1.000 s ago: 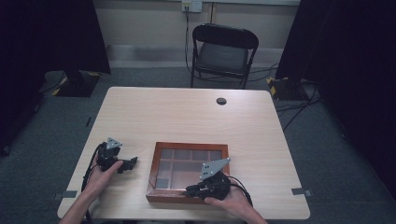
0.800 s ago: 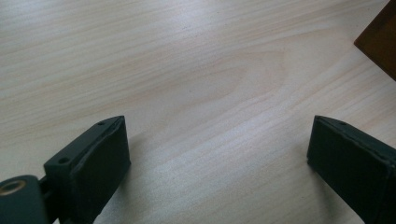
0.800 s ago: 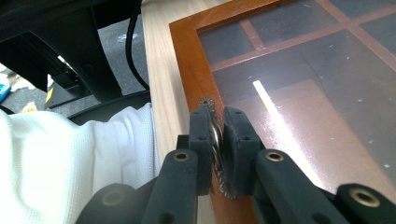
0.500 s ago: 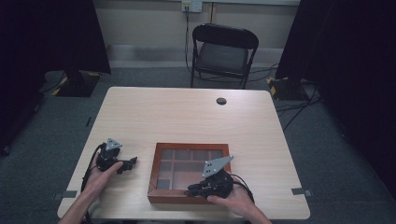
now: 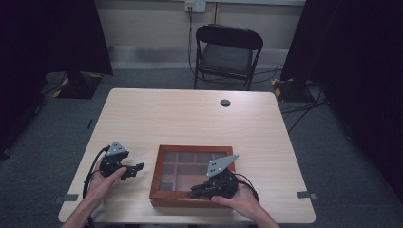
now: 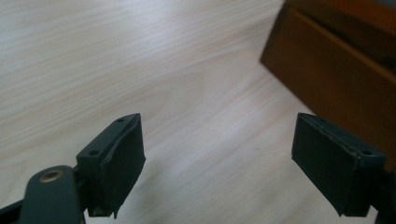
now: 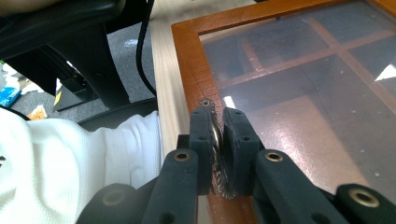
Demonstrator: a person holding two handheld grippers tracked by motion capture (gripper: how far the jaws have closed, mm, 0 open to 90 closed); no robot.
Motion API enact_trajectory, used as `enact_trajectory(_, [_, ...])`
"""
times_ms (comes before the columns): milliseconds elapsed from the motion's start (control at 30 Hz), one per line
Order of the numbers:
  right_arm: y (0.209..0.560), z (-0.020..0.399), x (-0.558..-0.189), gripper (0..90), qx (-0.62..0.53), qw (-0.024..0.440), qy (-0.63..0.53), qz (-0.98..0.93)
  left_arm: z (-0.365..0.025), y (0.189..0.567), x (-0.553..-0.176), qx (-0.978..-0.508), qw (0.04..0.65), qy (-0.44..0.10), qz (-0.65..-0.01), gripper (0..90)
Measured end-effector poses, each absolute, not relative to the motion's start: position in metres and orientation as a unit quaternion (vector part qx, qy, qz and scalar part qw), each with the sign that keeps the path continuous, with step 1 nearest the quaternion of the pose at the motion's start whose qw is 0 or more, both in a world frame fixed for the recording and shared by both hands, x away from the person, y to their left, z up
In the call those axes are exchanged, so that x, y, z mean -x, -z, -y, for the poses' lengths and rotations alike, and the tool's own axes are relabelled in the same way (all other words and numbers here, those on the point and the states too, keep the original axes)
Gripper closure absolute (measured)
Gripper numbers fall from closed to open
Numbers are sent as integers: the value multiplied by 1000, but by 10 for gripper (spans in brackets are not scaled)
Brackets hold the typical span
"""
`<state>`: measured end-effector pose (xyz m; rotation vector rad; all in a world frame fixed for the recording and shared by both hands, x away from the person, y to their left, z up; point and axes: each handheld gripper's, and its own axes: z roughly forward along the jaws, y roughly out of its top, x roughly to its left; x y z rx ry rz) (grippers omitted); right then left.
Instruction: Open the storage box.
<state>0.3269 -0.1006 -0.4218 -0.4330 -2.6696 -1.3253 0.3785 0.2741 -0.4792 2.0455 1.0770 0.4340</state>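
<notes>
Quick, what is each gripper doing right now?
Left gripper: open, nothing between the jaws, which just closed partway.
Right gripper: shut on the box's metal latch.

Your wooden box (image 5: 164, 190), glass lid shut, lies flat near the table (image 5: 190, 114) front edge, its brass latch (image 7: 216, 140) facing you.

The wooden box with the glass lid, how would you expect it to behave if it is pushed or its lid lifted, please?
The wooden box looks rigid and flat-bottomed, so it should probably slide rather than tip. Its glass lid seems fragile and likely adds weight. The small metal latch pinched by the right gripper offers little purchase, so it may slip.
</notes>
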Motion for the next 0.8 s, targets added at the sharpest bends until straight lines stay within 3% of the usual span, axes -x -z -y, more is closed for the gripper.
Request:
enact_trajectory(433, [413,101,-331,829,146,72,439,883,-257,466,-361,-806,448,-138,-362,169])
enact_trajectory(800, [401,101,-334,828,144,70,445,881,-250,464,-356,-814,453,-128,-340,172])
